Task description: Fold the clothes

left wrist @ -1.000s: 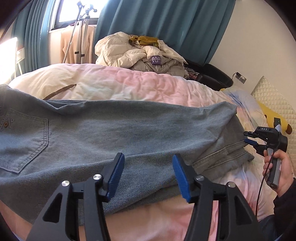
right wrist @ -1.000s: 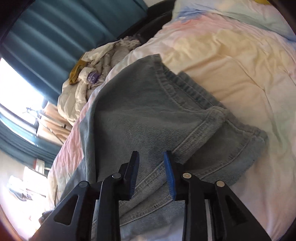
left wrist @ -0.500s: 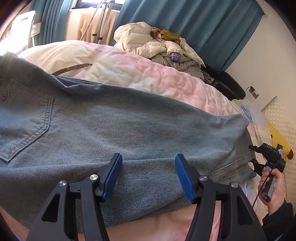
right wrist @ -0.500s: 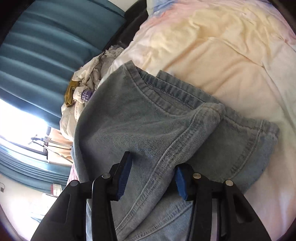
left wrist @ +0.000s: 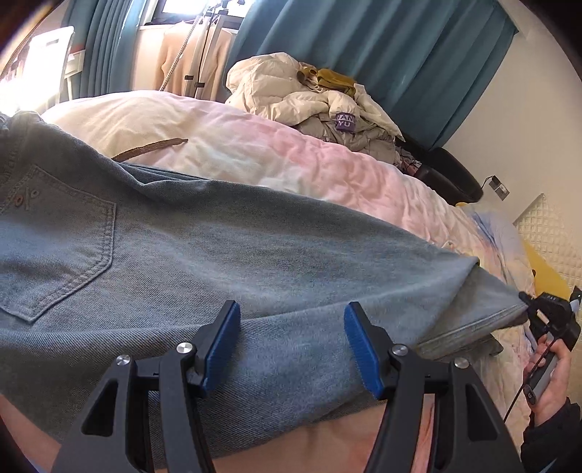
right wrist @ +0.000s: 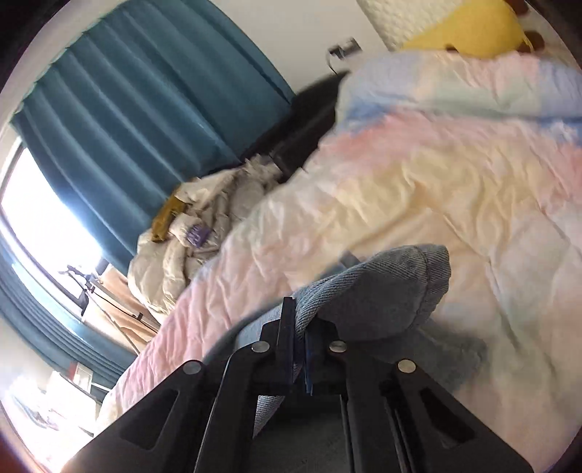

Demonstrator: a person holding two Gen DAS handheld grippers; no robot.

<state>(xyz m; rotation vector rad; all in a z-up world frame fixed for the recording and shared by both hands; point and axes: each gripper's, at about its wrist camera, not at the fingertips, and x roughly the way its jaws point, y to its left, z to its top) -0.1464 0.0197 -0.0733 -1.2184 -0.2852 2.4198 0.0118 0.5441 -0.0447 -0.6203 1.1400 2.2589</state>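
Light blue jeans (left wrist: 225, 262) lie flat across the bed, back pocket at the left, leg hems at the right. My left gripper (left wrist: 291, 345) is open and empty, hovering over the middle of the near leg. My right gripper (right wrist: 299, 349) is shut on the hem end of the jeans (right wrist: 385, 291) and holds it raised off the quilt. In the left wrist view the right gripper (left wrist: 527, 309) shows at the far right, at the lifted hem, held by a hand.
The bed has a pink, yellow and blue quilt (left wrist: 291, 163). A heap of cream and grey clothes (left wrist: 313, 102) lies at its far side before teal curtains. A brown belt (left wrist: 149, 149) lies behind the jeans. A yellow plush (right wrist: 469, 32) sits by the headboard.
My right gripper has closed on the jeans' hem and lifted it off the quilt. My left gripper stayed open over the leg, shifting slightly.
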